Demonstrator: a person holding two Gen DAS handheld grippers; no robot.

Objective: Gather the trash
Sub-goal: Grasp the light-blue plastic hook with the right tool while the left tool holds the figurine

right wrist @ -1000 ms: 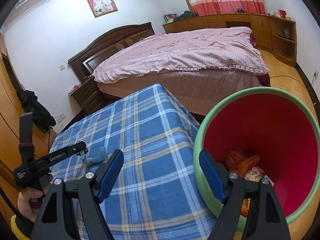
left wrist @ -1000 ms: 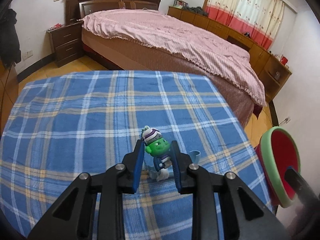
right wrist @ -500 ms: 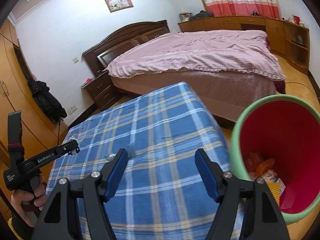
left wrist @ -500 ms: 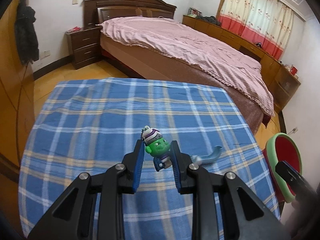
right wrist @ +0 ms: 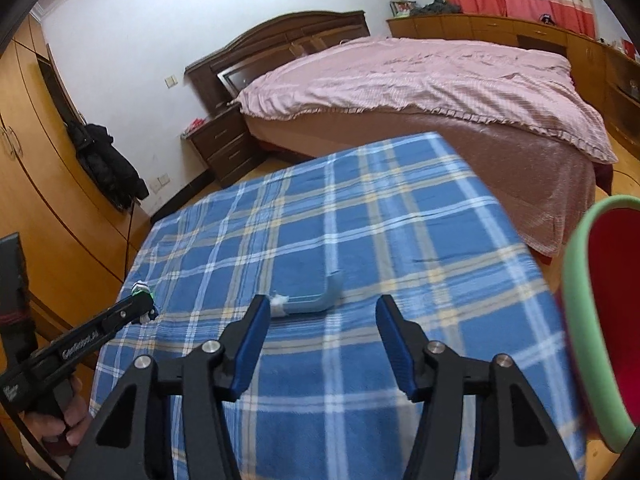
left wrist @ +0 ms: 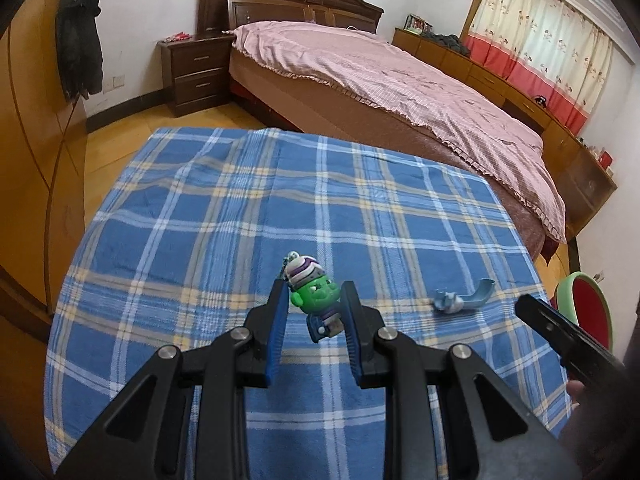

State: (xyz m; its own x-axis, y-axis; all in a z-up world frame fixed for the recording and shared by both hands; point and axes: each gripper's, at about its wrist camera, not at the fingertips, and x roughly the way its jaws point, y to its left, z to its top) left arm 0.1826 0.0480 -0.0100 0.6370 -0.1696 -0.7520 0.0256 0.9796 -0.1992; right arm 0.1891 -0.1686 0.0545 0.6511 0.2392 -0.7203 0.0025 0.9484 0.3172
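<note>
A: Left gripper (left wrist: 314, 312) status?

B: Its blue-padded jaws are clamped on a small green-faced toy figure with a purple-and-white striped hat (left wrist: 316, 300). The figure sits between the pads, clear of the blue plaid cloth covering the table (left wrist: 200, 220).

A: Right gripper (right wrist: 320, 332)?

B: Jaws about half open and just been closing, with nothing between them. It hangs over the cloth, pointing down at it.

A: Location of the remaining trash?

B: A pale blue curved plastic piece with a crumpled white scrap at one end (right wrist: 308, 298) lies flat on the cloth, just beyond the right gripper's left fingertip. In the left wrist view it lies to the right of the held figure.

A: And the bin?

B: A red bucket with a green rim (right wrist: 592, 320) stands off the table's right edge, beside the right gripper. Its contents are out of view.
</note>
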